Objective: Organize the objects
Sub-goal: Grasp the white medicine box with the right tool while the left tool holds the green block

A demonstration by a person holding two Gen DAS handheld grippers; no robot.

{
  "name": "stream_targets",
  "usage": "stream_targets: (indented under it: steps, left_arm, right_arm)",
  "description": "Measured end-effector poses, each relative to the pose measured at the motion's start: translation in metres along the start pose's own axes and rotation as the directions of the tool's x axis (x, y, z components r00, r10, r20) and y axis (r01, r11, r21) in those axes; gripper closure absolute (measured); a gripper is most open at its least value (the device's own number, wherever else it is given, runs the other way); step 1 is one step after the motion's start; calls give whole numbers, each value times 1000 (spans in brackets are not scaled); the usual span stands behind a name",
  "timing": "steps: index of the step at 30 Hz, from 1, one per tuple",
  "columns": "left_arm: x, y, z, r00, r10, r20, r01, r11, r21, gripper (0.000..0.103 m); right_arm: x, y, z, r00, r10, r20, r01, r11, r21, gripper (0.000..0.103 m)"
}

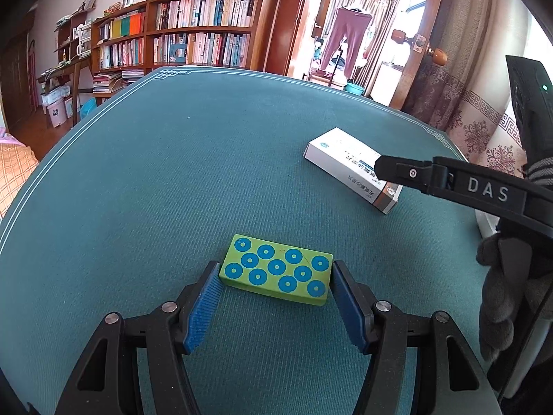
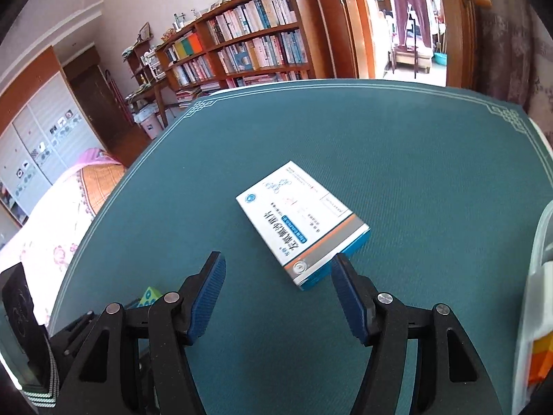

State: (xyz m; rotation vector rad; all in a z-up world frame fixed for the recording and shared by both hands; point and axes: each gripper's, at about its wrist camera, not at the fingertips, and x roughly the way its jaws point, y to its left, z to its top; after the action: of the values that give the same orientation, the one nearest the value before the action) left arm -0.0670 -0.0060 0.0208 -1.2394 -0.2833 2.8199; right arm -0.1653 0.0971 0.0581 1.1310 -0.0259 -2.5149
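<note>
A green block with blue dots [image 1: 276, 269] lies flat on the teal table mat [image 1: 155, 173]. My left gripper [image 1: 275, 265] is shut on it, one blue pad against each short end. A white medicine box [image 1: 342, 159] lies further right, with a finger [image 1: 390, 169] of my right gripper above its near end. In the right wrist view the box [image 2: 300, 221] lies askew just ahead of my right gripper [image 2: 276, 259]. Its jaws stand open, and the box's near corner sits close to the right fingertip without being pressed. A corner of the green block [image 2: 150, 295] peeks out at lower left.
A white container [image 2: 539, 276] with something orange inside stands at the table's right edge. A gloved hand [image 1: 501, 294] holds the right gripper. Bookshelves [image 1: 193, 34] and a doorway lie beyond the far edge, a bed [image 2: 52, 214] off the left side.
</note>
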Motion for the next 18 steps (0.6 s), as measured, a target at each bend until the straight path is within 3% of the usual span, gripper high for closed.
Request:
stream_targets:
  steps: [3,10,14,18]
  left_arm:
    - [0,0,0,1000,-1,0,1,1000,0,37]
    - [1,0,-1,1000,-1,0,1,1000,1,37]
    - [1,-1,0,1000,-2,-1,2,1000,1,37]
    - [1,-1,0,1000,-1,0,1,1000,2,37]
  right_arm:
    - [9,-2,15,999,-33,12,33,999,-24,20]
    - [39,-9,39,998,20,-58,-22,999,-38,20]
    - [51,-6,34,991,56,-118,-65,995,-78,20]
    - [54,7,20,991,12,-132,-35,985,-171,20]
